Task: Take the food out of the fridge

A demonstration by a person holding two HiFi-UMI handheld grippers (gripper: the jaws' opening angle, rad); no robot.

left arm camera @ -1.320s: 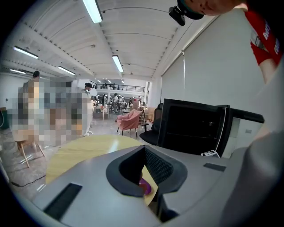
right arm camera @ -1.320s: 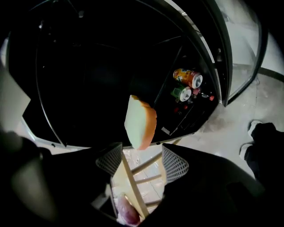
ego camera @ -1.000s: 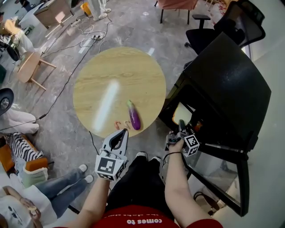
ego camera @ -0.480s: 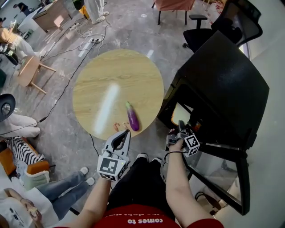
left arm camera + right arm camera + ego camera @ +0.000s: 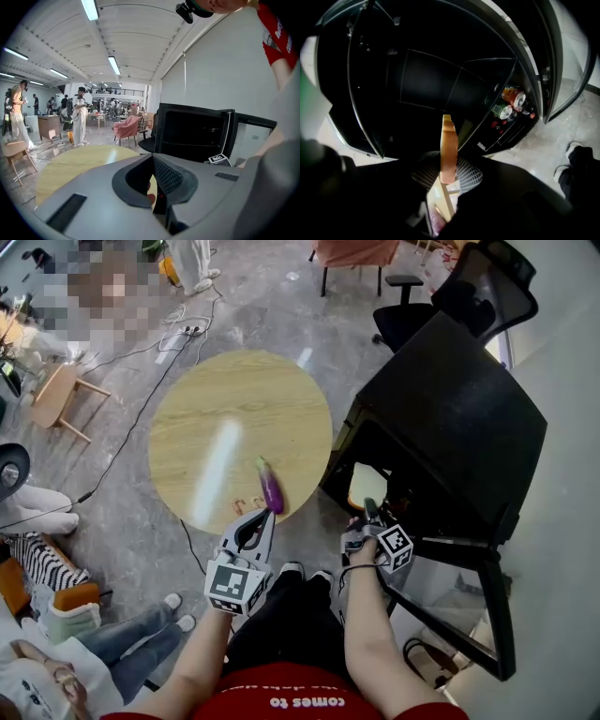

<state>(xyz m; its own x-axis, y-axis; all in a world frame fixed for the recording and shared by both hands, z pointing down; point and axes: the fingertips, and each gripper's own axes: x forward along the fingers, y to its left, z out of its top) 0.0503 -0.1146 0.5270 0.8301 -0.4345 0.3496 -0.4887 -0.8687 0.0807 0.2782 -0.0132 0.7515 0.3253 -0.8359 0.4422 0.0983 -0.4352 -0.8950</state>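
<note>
The right gripper (image 5: 449, 174) has just been closing its fingers on a thin orange slice (image 5: 447, 140), perhaps bread, held edge-on before the open fridge (image 5: 450, 418). The tabletop (image 5: 216, 409) lies leftward, beside the closed, empty left gripper (image 5: 261, 517).

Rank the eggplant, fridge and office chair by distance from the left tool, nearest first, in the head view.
1. Eggplant, on the table just ahead of the left tool.
2. Fridge, to its right.
3. Office chair, beyond the fridge.

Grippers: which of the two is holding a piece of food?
The right gripper: its jaws have just closed further onto a thin orange-brown slice before the open fridge. The left gripper holds nothing.
</note>
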